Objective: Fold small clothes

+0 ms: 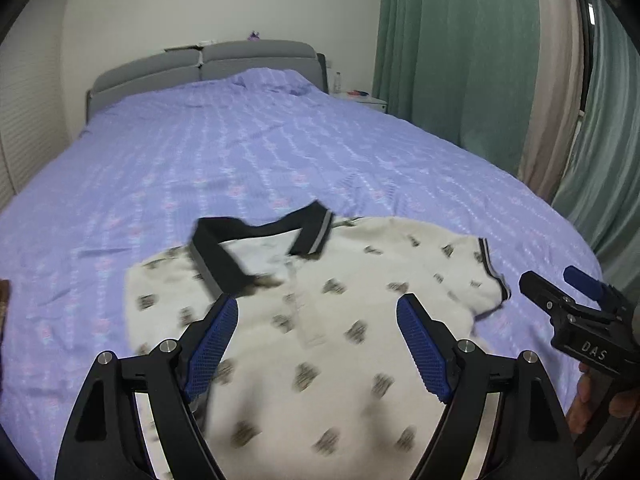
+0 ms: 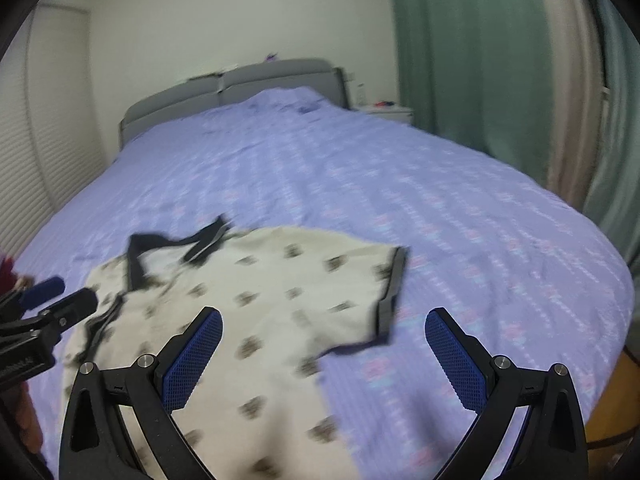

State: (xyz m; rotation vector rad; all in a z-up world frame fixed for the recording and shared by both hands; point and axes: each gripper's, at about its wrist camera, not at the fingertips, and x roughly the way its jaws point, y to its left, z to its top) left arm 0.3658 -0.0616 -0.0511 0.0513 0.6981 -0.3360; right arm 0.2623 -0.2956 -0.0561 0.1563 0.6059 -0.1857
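Across the near part of a bed covered in a lilac patterned bedspread (image 1: 280, 152) lies a white polo shirt (image 1: 320, 340) with small dark motifs, a black collar (image 1: 224, 256) and dark-trimmed sleeve cuffs. Its collar points toward the far grey headboard (image 1: 208, 60), and its right sleeve (image 2: 384, 280) spreads flat on the spread. Above the shirt's body hangs the left gripper (image 1: 318, 320), jaws spread wide, blue pads clear of the cloth, nothing between them. Right of it, the right gripper (image 2: 324, 334) also stands wide open, one finger over the shirt's near right edge, the other over bare bedspread; it grips nothing. Green curtains (image 1: 460, 60) hang at the far right, beside a small white bedside table (image 1: 368, 100).
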